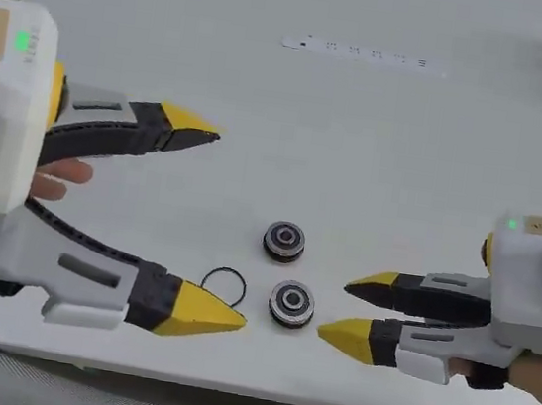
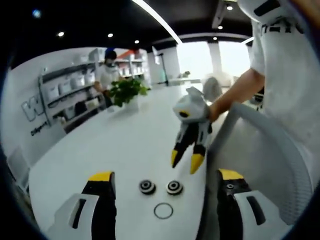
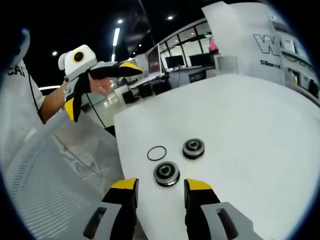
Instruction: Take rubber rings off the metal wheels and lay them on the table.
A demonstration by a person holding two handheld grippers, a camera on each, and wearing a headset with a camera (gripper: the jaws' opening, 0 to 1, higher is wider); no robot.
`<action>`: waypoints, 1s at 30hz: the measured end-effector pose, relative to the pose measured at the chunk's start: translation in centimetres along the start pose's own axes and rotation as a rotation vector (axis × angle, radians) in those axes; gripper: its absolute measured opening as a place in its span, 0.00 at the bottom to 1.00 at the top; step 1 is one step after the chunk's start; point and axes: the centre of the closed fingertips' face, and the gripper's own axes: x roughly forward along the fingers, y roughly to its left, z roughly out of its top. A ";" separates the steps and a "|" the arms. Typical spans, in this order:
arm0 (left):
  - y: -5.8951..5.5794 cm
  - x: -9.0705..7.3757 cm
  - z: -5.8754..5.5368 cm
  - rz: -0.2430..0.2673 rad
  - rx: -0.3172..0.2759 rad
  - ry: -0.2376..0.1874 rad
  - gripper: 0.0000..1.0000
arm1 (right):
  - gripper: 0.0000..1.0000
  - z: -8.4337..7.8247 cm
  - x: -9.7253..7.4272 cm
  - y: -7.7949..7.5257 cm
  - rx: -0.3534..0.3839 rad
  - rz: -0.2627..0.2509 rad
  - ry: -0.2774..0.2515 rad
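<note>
Rubber ring (image 1: 223, 284): one thin black loop lies flat on the white worktop (image 1: 377, 157), off any wheel, close to the front edge. At its 3 o'clock, just beside it and apart from it, sits the near wheel (image 1: 292, 303), a metal disc lying flat with a dark band around its rim. The far wheel (image 1: 284, 241) lies at the near wheel's 12 o'clock, close by without touching, and shows the same dark band. Whether those bands are rubber rings still in place, I cannot tell.

The left gripper (image 1: 216, 228) hovers at 9 o'clock of the group, its fingers (image 1: 168, 304) spread wide and holding nothing. One yellow tip is just beside the ring at its 7 o'clock; the other hangs well apart at about 10 o'clock. A hand (image 1: 60, 175) shows behind it.

The right gripper (image 1: 342, 310) comes in from 3 o'clock with its fingers (image 1: 380, 282) parted a little and empty, the tips pointing at the near wheel and near it. In the right gripper view that wheel sits just ahead of the gap between the two yellow tips.

A strip of small printed marks (image 1: 366, 52) lies far off at 12 o'clock.
</note>
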 end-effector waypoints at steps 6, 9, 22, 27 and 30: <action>-0.5 1.9 -0.6 -0.044 0.002 0.029 0.85 | 0.34 -0.5 0.7 0.0 -0.013 0.018 0.029; -0.7 3.1 -0.8 -0.057 0.022 0.035 0.84 | 0.34 -0.7 1.0 -0.1 -0.025 0.021 0.039; -1.0 6.3 -2.1 -0.120 0.029 0.061 0.70 | 0.31 -1.4 2.2 -0.4 -0.055 0.024 0.084; -0.6 7.1 -3.1 -0.127 -0.006 0.061 0.61 | 0.30 -1.5 2.3 -0.6 -0.056 0.022 0.090; -0.3 7.7 -3.5 -0.126 -0.026 0.058 0.59 | 0.30 -1.6 2.5 -0.8 -0.055 0.022 0.094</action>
